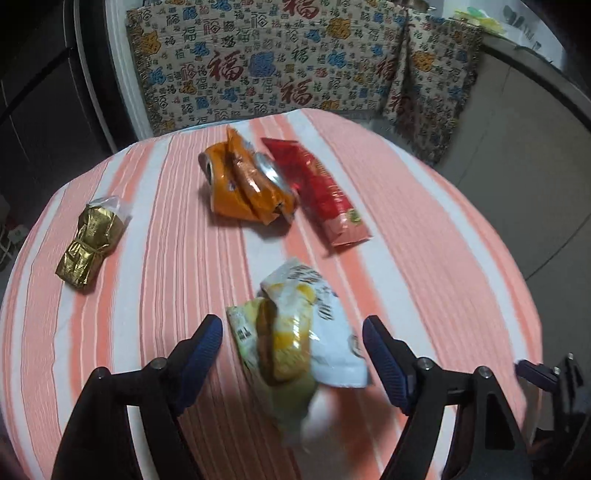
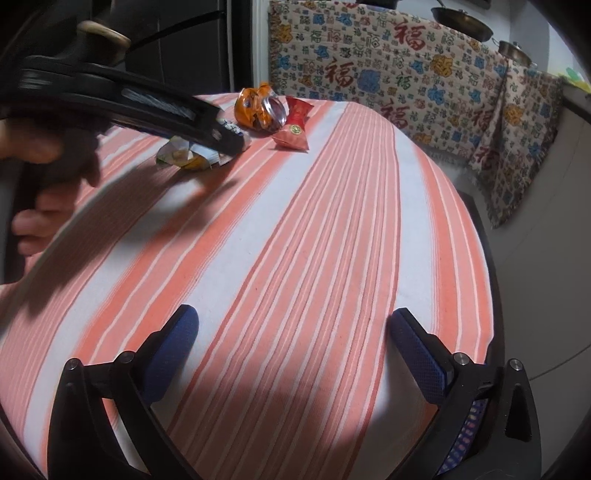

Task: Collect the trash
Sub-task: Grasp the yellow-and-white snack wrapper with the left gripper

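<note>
The trash is four pieces on a round table under a pink-and-white striped cloth (image 1: 424, 206). Nearest the left gripper (image 1: 293, 345) lies a crumpled white-and-yellow wrapper (image 1: 299, 332), toward the table's near edge in the left wrist view. It sits between the two blue-padded fingers (image 1: 201, 349), with cloth showing on both sides of it, so the jaws stand open around it and the pads do not press on it. Its nearest part is blurred.

Farther in, near the middle of the table, a crushed orange wrapper (image 1: 242, 181) lies just beside a long red packet (image 1: 325, 195); whether they touch I cannot tell. Well apart from these, near the left edge, a gold foil packet (image 1: 90, 245) lies with a scrap of clear plastic at its far end.

The right wrist view shows none of the gold packet. It has the orange wrapper (image 2: 258, 109) and the red packet (image 2: 295, 123) at the far edge of the table, and the white-and-yellow wrapper (image 2: 186, 155) half hidden under the left gripper's black body, with a person's hand (image 2: 40, 184) on its handle at the left edge of that view. The right gripper (image 2: 295, 332) has its jaws spread wide over bare striped cloth (image 2: 295, 240), nothing between them.

Behind the table hangs a patterned cloth (image 1: 266, 62) printed with red characters; only the right wrist view shows two metal pans (image 2: 465, 22) above it.
</note>
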{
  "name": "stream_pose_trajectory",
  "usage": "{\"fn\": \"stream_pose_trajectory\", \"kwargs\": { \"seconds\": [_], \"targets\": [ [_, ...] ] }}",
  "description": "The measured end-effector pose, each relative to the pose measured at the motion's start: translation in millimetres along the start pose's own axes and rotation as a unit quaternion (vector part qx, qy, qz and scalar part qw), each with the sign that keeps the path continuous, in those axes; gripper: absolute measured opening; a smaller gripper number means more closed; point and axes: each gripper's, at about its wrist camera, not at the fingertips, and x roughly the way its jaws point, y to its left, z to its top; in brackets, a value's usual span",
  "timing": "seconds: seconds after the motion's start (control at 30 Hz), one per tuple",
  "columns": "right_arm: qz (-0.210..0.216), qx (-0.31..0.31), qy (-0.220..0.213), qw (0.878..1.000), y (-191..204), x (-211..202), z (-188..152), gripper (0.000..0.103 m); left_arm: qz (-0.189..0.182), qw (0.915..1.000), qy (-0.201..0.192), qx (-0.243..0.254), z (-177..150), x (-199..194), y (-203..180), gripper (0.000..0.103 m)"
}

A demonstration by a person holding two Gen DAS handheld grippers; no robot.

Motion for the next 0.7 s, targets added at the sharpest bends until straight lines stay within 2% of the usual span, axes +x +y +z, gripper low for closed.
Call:
{"fn": "stream_pose_trajectory", "kwargs": {
  "seconds": [0.03,0.07,0.1,0.13,0.23,0.4,0.57,0.6,0.63,0.7],
  "targets": [
    [0.0,0.0,0.0,1.0,-0.2,-0.3,-0.3,0.103,-0.007,1.0,-0.006,0.001,-2.4,0.6,1.6,0.061],
    [0.001,0.0,0.0,1.0,-0.5,-0.4,-0.4,0.103,-0.004,0.9999,-0.012,0.002,-4.3,-0.8,2.9,0.056],
    [0.001,0.0,0.0,1.0,-0.5,-0.4,-0.4,0.103,0.001,0.9998,-0.02,0.004,-7.0,-4.3,4.6,0.044],
    [0.001,0.0,0.0,1.0,-0.5,-0.8,-0.8,0.103,-0.002,0.9997,-0.022,0.004,-10.4,-8.1,6.7,0.04],
    [0.003,0.0,0.001,1.0,0.0,-1.1,-0.8,0.103,-0.01,0.9995,-0.029,-0.007,-26.7,-27.8,20.8,0.038],
    [0.003,0.001,0.001,1.0,0.3,-1.2,-1.0,0.103,0.018,0.9986,-0.05,-0.008,-65.3,-72.3,59.1,0.038],
    [0.004,0.001,0.0,1.0,0.6,-1.4,-1.1,0.103,0.039,0.9973,-0.058,-0.023,-100.6,-90.9,86.2,0.042],
    [0.004,0.001,0.001,1.0,0.1,-1.3,-1.1,0.103,0.042,0.997,-0.061,-0.025,-106.4,-91.4,87.9,0.047],
    [0.003,0.001,0.0,1.0,0.3,-1.4,-1.1,0.103,0.047,0.9968,-0.06,-0.027,-109.6,-90.1,88.9,0.06],
    [0.004,0.001,0.0,1.0,-0.1,-1.3,-1.3,0.103,0.054,0.9964,-0.056,-0.035,-113.8,-85.1,92.7,0.074]
  ]
}}
